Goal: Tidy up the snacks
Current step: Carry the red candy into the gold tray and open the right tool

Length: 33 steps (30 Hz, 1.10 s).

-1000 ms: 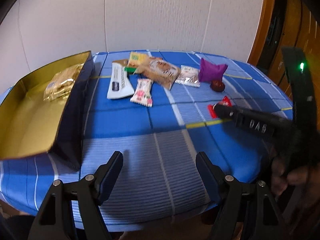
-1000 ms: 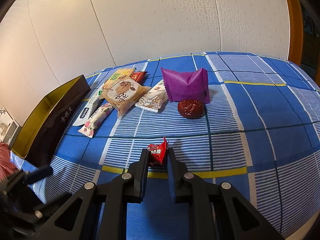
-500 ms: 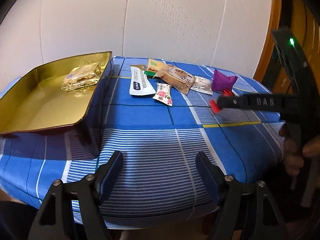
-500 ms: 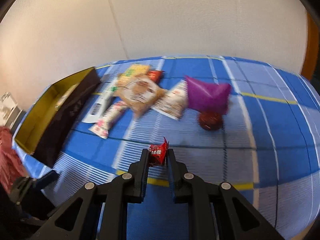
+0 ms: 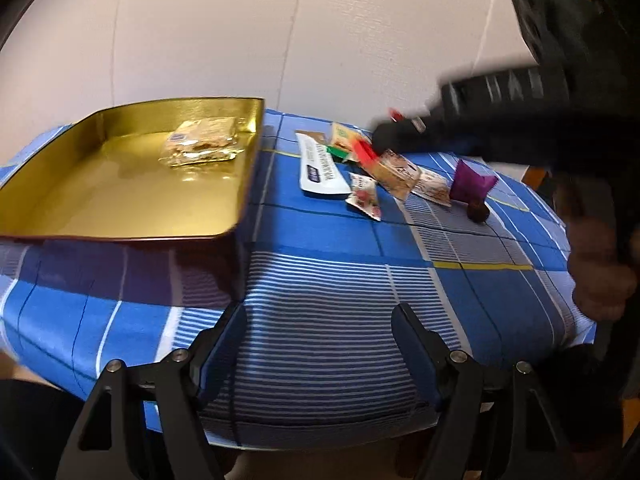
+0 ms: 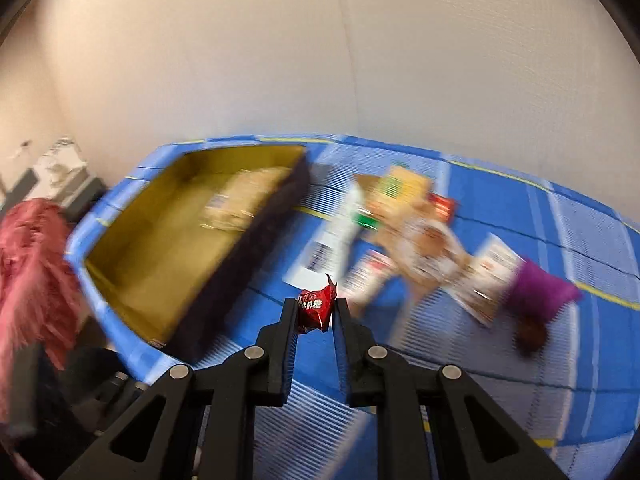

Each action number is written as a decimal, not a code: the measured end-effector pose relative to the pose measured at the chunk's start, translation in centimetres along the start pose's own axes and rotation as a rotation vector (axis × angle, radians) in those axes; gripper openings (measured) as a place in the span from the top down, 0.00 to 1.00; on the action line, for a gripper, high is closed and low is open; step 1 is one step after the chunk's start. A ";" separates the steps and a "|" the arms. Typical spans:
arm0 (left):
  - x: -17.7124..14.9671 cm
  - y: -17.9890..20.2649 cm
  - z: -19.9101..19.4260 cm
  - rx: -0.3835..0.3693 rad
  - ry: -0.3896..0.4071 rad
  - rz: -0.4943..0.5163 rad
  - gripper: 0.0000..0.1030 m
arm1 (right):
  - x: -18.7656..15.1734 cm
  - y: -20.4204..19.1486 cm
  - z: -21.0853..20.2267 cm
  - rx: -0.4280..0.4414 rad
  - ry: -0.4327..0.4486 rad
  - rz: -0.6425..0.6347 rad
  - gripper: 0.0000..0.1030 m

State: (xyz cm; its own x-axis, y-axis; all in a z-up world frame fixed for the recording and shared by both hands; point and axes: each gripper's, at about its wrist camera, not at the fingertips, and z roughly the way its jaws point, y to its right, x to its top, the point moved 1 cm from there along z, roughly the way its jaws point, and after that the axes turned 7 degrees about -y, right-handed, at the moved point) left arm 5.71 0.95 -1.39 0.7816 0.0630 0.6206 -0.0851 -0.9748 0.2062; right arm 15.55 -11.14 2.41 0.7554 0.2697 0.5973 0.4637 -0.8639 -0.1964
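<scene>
Tablecloth [image 5: 328, 248], blue plaid fabric, carries a gold-lined rectangular box [image 5: 120, 184] at left holding one clear cracker packet [image 5: 202, 146]. Loose snack wrappers [image 5: 384, 176] lie clustered right of the box. Right gripper [image 6: 316, 312], raised above the cloth near the box's corner, pinches a crinkled red candy [image 6: 316, 308]. Left gripper [image 5: 316, 320] hangs low at the table's near edge, fingers spread, holding nothing.

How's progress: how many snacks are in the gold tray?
1: a clear packet in the gold tray, near its far corner. The red candy is held by the right gripper.
</scene>
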 end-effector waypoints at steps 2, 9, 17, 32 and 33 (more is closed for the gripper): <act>0.0 -0.4 -0.1 0.006 0.004 -0.020 0.27 | 1.3 -1.6 0.2 0.046 -0.002 -0.038 0.83; 0.2 -1.6 -0.4 0.001 0.013 -0.051 0.26 | 5.1 -8.2 3.8 0.106 -0.058 -0.203 0.83; 0.4 -2.4 -0.4 -0.010 0.018 -0.073 0.26 | 6.5 -10.6 8.2 0.041 -0.146 -0.272 0.77; 0.5 -2.0 -0.3 0.034 0.018 -0.034 0.26 | 4.1 -1.8 2.2 0.000 0.033 0.037 0.69; 0.5 -1.9 -0.2 0.040 0.018 -0.029 0.26 | 3.2 -0.8 1.8 -0.028 0.037 0.060 0.69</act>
State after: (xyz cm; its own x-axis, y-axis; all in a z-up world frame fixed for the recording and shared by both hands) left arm 6.08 2.92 -1.31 0.7719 0.0951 0.6285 -0.0375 -0.9802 0.1944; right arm 18.42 -8.88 3.11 0.7637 0.2011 0.6134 0.4044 -0.8897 -0.2118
